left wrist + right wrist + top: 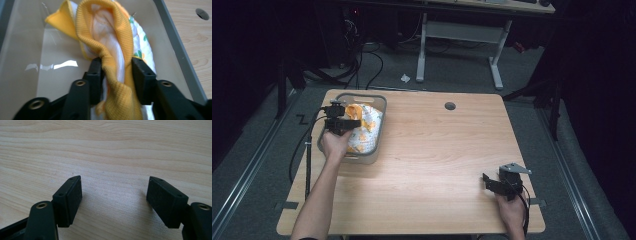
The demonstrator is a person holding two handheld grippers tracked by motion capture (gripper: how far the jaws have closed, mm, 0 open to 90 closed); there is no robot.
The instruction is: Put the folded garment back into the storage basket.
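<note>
**Left gripper view: cloth pinched in the basket**

Left gripper view has the left gripper (116,72) closed on a bunched fold of the orange-edged white patterned cloth (110,45), which lies inside the grey plastic rectangular basket (379,107) at the wooden table's (437,160) ten o'clock. My guess is a lift comes next; it should go straight up, slowly, so the hem clears the rim without dragging the basket. The right gripper (498,184) rests at five o'clock, jaws wide apart, holding nothing.
</note>
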